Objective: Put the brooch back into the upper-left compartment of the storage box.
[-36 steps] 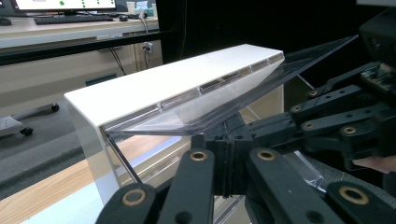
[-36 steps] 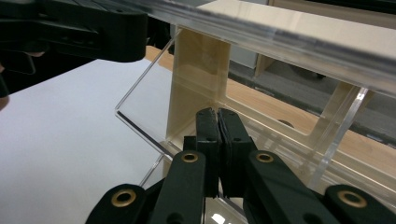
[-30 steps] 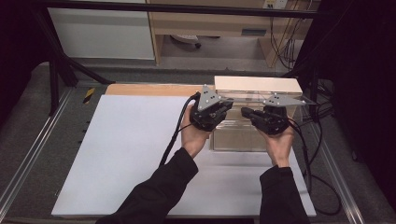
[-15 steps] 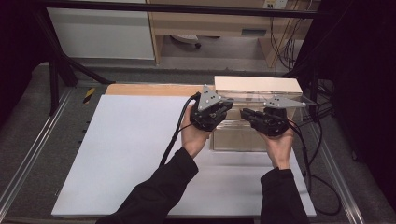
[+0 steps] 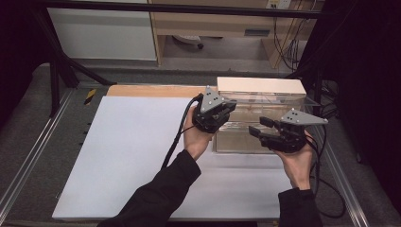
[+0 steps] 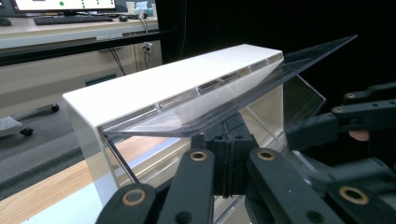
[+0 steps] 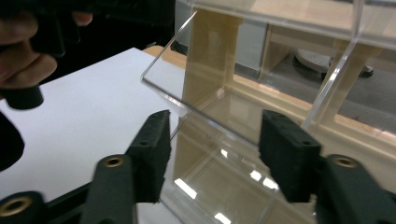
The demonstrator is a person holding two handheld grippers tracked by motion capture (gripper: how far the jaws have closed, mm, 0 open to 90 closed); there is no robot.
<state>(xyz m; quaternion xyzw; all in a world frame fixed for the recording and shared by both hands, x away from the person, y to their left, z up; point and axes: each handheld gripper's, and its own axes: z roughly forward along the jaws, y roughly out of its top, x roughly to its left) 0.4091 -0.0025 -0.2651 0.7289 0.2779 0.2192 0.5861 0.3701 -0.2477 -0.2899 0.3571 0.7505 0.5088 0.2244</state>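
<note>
Left gripper (image 5: 218, 111) has its jaws pinching the clear hinged lid (image 6: 261, 84) of the acrylic box (image 5: 260, 116) on the worktop's (image 5: 132, 151) right, lid partly raised. Right gripper (image 5: 265, 130) sits just beside it, jaws spread, holding nothing. Looks maybe halfway open.

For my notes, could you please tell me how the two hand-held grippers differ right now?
The left hand-held gripper has its jaws shut under the raised clear plastic lid; the right hand-held gripper has its jaws open. In the high view, the left sits at the clear plastic box's left end, the right at its front. Both are black.
</note>
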